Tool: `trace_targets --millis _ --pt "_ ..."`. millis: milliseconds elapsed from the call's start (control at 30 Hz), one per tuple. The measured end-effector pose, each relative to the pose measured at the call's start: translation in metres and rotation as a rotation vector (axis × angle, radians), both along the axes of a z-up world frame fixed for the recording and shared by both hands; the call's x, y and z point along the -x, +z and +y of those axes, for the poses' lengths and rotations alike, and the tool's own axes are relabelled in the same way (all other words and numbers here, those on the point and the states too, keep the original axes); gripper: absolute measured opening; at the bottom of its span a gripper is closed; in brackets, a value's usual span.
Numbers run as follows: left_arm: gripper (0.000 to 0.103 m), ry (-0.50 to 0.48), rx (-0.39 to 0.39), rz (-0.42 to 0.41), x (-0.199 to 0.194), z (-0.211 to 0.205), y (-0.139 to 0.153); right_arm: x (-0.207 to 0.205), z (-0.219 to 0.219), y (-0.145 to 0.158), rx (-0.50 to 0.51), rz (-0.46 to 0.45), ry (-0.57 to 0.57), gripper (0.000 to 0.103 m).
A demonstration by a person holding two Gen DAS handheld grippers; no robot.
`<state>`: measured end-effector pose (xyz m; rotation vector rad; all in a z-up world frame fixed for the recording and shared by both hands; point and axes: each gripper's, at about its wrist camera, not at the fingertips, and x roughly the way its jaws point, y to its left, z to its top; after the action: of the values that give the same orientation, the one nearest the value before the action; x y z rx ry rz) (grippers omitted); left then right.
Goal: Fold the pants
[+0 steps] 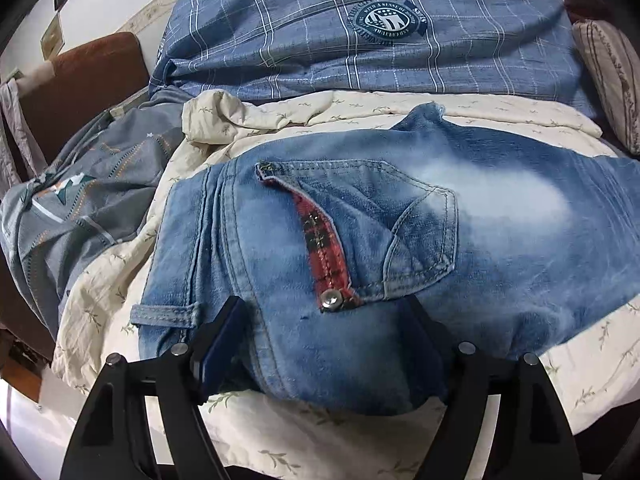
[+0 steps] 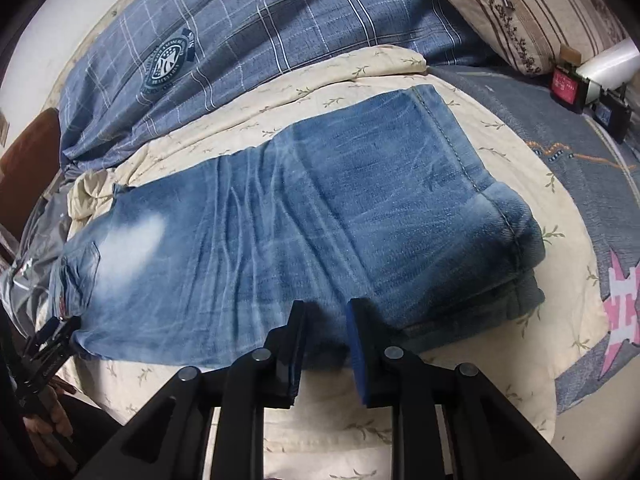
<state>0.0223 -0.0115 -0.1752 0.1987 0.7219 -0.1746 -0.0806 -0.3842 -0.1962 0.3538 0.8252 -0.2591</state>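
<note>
Faded blue jeans (image 1: 500, 220) lie flat on a cream quilt (image 1: 280, 440), back pocket (image 1: 424, 232) with a red plaid flap and a snap facing up. My left gripper (image 1: 324, 308) stands wide at the waist end, and the denim bulges loosely between its fingers. In the right wrist view the jeans (image 2: 260, 220) stretch from left to right, one leg end doubled over at the right with its hem (image 2: 444, 128) on top. My right gripper (image 2: 326, 312) is at their near edge, narrow, with a fold of denim between its pads. The left gripper (image 2: 56, 336) shows at the far left.
A blue checked duvet (image 2: 240, 20) is heaped behind the jeans. A striped pillow (image 2: 520, 8) lies at the back right, with small boxes (image 2: 564, 84) beside it. A grey patterned sheet (image 1: 80, 220) is bunched at the left next to brown furniture (image 1: 88, 80). A person's hand (image 2: 48, 432) holds the left gripper.
</note>
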Motion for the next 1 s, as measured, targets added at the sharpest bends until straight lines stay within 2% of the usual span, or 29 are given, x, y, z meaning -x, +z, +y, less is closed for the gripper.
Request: trace_targets --millis 67,133,233,333,433,500,600,767,1000 --pt "0.080 -0.006 0.020 0.003 0.002 0.005 0.005 0.001 0.004 0.005 0.013 0.000 -0.011 0.023" --pt "0.080 -0.006 0.026 -0.022 0.008 0.010 0.013 0.005 0.011 0.015 0.007 -0.046 0.009 0.025" --pt "0.080 0.008 0.030 -0.094 0.019 0.019 0.027 0.003 0.033 0.032 0.022 -0.143 0.087 0.025" --pt "0.080 0.053 0.035 -0.159 0.020 0.035 0.044 -0.007 0.063 0.040 0.003 -0.197 0.183 0.025" --pt "0.080 0.097 0.032 -0.155 0.008 0.049 0.051 -0.020 0.092 0.045 -0.026 -0.229 0.256 0.025" --pt "0.080 0.135 0.035 -0.124 -0.002 0.057 0.050 -0.027 0.113 0.047 -0.021 -0.241 0.289 0.025" --pt "0.080 0.168 0.026 -0.055 -0.014 0.061 0.040 -0.044 0.145 0.042 -0.012 -0.221 0.337 0.025" --pt "0.081 0.159 0.004 0.025 -0.023 0.055 0.022 -0.073 0.190 0.023 0.043 -0.129 0.390 0.025" --pt "0.087 0.165 -0.028 0.042 -0.027 0.054 0.005 -0.084 0.221 -0.003 0.176 -0.048 0.465 0.025"
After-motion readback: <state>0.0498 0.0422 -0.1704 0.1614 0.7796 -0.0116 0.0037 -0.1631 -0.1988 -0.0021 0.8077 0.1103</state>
